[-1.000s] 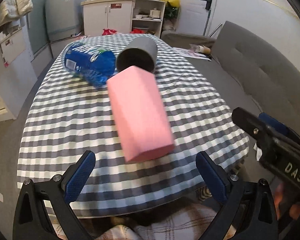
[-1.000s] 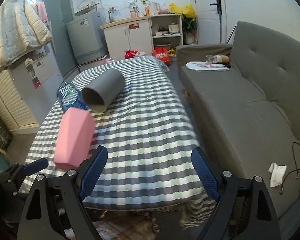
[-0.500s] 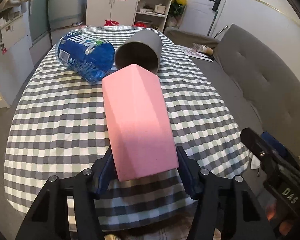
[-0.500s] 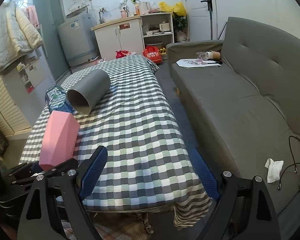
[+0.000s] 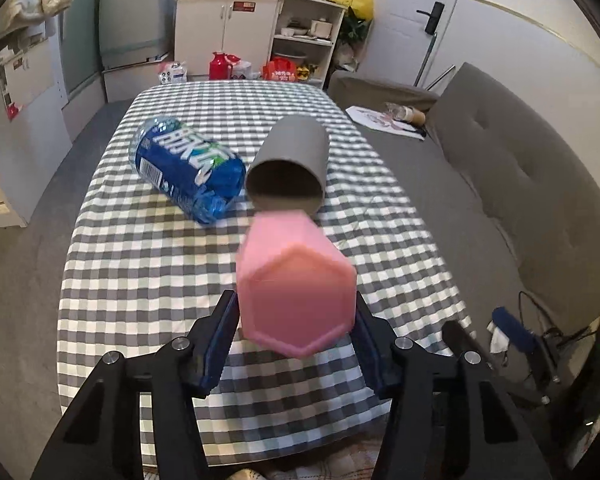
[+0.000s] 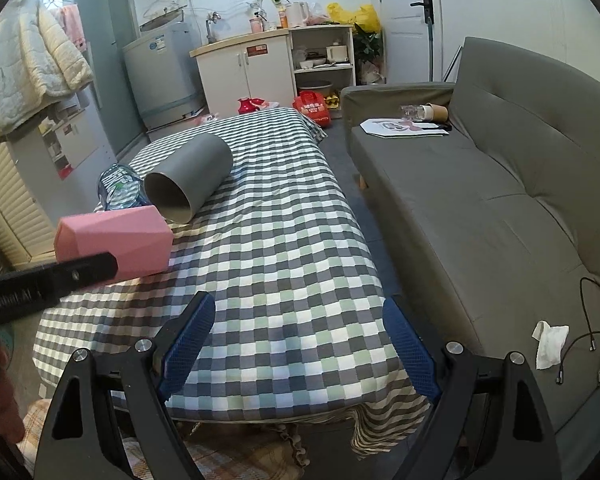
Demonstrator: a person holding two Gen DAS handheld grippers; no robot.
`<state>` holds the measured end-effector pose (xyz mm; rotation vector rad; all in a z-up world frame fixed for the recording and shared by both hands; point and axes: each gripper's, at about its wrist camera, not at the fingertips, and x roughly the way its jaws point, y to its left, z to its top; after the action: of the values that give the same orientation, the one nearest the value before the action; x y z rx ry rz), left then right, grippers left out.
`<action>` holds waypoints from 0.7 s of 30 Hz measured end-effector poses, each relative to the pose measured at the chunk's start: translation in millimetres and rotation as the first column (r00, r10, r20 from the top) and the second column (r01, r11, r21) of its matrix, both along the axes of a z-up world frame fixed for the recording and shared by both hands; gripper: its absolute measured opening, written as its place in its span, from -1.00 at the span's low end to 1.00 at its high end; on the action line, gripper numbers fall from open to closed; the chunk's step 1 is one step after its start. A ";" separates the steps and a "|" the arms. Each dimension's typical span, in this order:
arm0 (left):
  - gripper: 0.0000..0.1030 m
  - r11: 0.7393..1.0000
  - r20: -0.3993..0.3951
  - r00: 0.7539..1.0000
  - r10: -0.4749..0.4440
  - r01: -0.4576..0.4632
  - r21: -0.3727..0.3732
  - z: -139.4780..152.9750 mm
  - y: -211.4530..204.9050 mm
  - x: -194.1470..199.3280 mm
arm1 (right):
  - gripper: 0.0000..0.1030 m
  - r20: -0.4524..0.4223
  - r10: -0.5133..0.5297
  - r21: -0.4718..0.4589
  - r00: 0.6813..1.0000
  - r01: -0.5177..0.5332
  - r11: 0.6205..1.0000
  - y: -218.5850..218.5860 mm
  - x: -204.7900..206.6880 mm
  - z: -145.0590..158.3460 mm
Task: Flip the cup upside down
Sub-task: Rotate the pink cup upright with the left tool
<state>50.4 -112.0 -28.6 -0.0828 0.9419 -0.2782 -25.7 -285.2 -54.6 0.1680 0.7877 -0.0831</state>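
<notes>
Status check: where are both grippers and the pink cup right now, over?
Left gripper shut on pink cup, held lifted off the checked table. Right gripper open, empty. Grey cup and blue bottle lying just beyond.

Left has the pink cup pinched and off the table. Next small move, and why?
Probably roll the left gripper to tip the pink cup toward vertical. It is held lying sideways above the table, closed hexagonal end toward the camera, so it needs rotating before being set down mouth-first.

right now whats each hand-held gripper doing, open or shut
Left hand-held gripper: shut on the pink cup, lifted off the table.
Right hand-held gripper: open, holding nothing.
</notes>
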 end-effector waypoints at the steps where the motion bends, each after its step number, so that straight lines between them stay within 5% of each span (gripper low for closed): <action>1: 0.08 1.000 0.004 1.000 -0.004 0.004 0.002 2.6 -0.8 0.0 | 0.67 -0.002 -0.001 0.000 1.000 0.001 1.000 0.7 0.3 0.0; 15: 0.07 0.996 0.044 0.997 -0.057 0.054 0.067 5.3 -4.3 -27.1 | 0.67 -0.010 0.000 0.006 1.000 0.000 1.000 1.3 0.6 -2.0; 21: 0.51 0.990 -0.017 0.997 -0.081 0.083 0.117 -20.4 -1.5 -33.7 | 0.67 -0.013 0.003 0.016 1.000 -0.003 1.000 2.5 0.6 -1.4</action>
<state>16.7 -113.5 -49.0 0.0621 0.9737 -0.2978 -25.0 -282.7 -55.9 0.1818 0.8016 -0.0748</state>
